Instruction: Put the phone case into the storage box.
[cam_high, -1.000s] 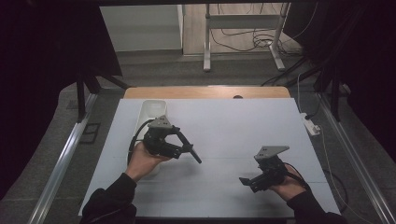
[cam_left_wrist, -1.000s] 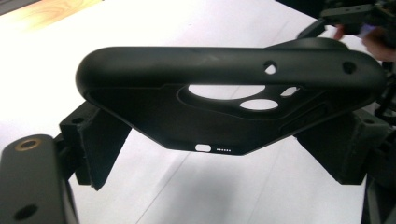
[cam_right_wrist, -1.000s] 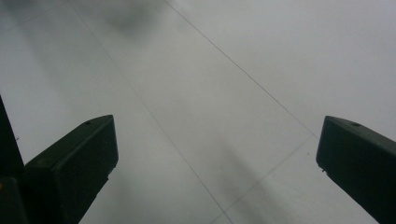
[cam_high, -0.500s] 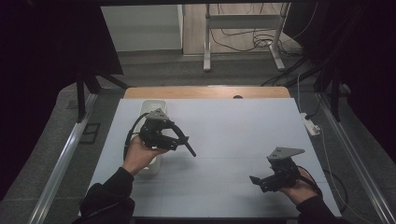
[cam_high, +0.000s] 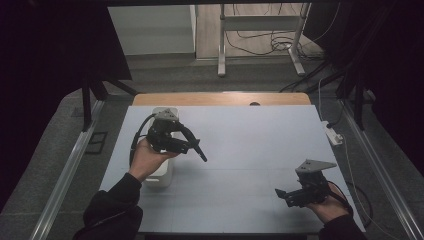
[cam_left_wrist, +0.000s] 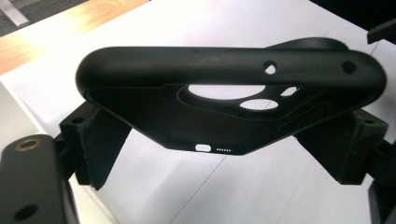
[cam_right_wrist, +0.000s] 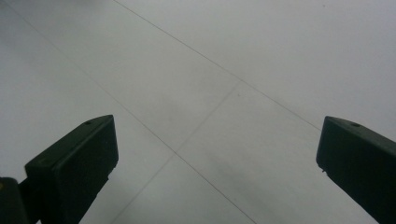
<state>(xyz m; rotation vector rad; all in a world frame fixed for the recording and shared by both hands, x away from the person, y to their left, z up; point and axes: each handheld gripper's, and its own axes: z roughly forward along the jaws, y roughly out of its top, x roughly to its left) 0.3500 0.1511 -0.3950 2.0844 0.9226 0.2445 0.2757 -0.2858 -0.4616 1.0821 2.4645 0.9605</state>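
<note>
Left gripper view: black phone case (cam_left_wrist: 229, 93) clamped crosswise between the two jaws, hollow side toward the camera, camera cutouts and port slots showing pale table through them. Jaws pressed on its two lower flanks.

High view: the case (cam_high: 196, 148) juts out from the left gripper (cam_high: 172, 140) toward the table's middle, held up off the surface. Left gripper sits just above and beside a white box (cam_high: 161, 176) that stands near the left edge of the table (cam_high: 250, 135). The person's left hand (cam_high: 145, 160) overlaps the box top.

Right gripper (cam_high: 295, 195) low, well apart from the box, close to the table's near right corner. Its jaws stand wide apart with nothing between them; right gripper view has bare pale surface under them, thin seam lines crossing.

Wide bare stretch of table between box and right gripper. Wooden strip (cam_high: 220, 98) along the far edge. White power strip (cam_high: 334, 136) hangs off the right edge.
</note>
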